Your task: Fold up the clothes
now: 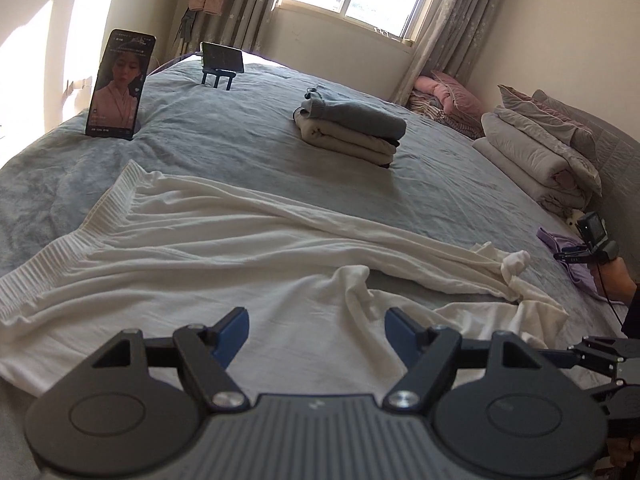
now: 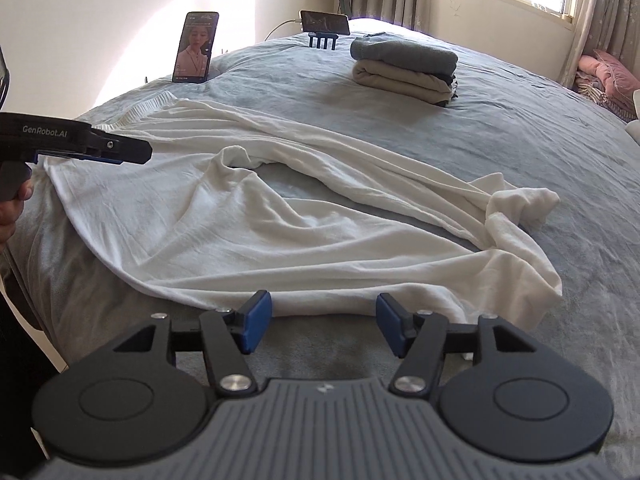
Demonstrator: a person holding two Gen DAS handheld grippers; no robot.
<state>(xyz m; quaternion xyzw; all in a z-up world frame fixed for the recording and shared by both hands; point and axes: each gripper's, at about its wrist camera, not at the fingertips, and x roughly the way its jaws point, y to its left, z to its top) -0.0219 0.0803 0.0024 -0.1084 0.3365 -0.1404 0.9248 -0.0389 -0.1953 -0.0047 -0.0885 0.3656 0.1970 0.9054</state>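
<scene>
A white long-sleeved garment [image 1: 224,248] lies spread and wrinkled on the grey-blue bed [image 1: 240,144], ribbed hem at the left, sleeves bunched at the right. It also shows in the right wrist view [image 2: 248,216]. My left gripper [image 1: 316,330] is open and empty, just above the garment's near body. My right gripper [image 2: 324,322] is open and empty, at the garment's near edge. The left gripper shows from the side in the right wrist view [image 2: 120,151], over the garment's left part. The right gripper's black body shows at the right edge of the left wrist view [image 1: 604,354].
A stack of folded clothes [image 1: 352,132] sits mid-bed. A lit phone [image 1: 120,84] stands upright at the left, a second phone on a blue stand [image 1: 222,58] behind it. Folded bedding and pillows [image 1: 540,148] lie at the right. A purple cloth [image 1: 568,256] lies near the right edge.
</scene>
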